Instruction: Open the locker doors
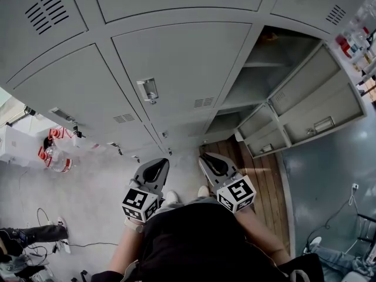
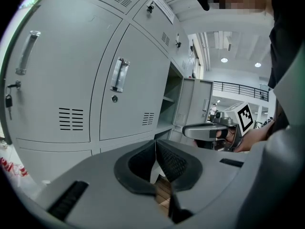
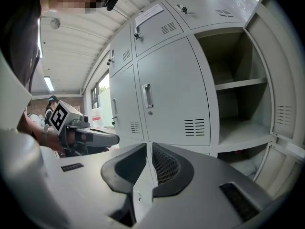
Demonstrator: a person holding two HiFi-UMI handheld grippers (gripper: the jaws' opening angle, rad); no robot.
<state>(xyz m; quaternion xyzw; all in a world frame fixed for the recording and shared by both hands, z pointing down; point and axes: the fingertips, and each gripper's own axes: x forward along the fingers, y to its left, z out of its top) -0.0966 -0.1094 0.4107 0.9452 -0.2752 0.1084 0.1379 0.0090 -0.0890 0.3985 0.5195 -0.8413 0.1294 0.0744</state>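
A bank of grey lockers (image 1: 176,69) fills the head view. The middle door (image 3: 171,94) is closed, with a handle (image 1: 147,90) and a keyhole below it. To its right one compartment (image 1: 258,69) stands open, its door (image 1: 317,98) swung wide, a shelf (image 3: 238,84) inside. Both grippers hang low in front of the person, well short of the lockers and touching nothing. My left gripper (image 1: 160,160) (image 2: 155,141) is shut and empty. My right gripper (image 1: 202,156) (image 3: 148,144) has only a narrow slit between its jaws, nothing in it.
A smaller lower door (image 1: 264,137) also stands open at floor level, above wooden boards (image 1: 258,169). Bottles with red labels (image 1: 56,151) lie on the floor at the left. More bottles (image 1: 352,40) sit at the far right. Someone's legs (image 1: 23,237) and cables are at bottom left.
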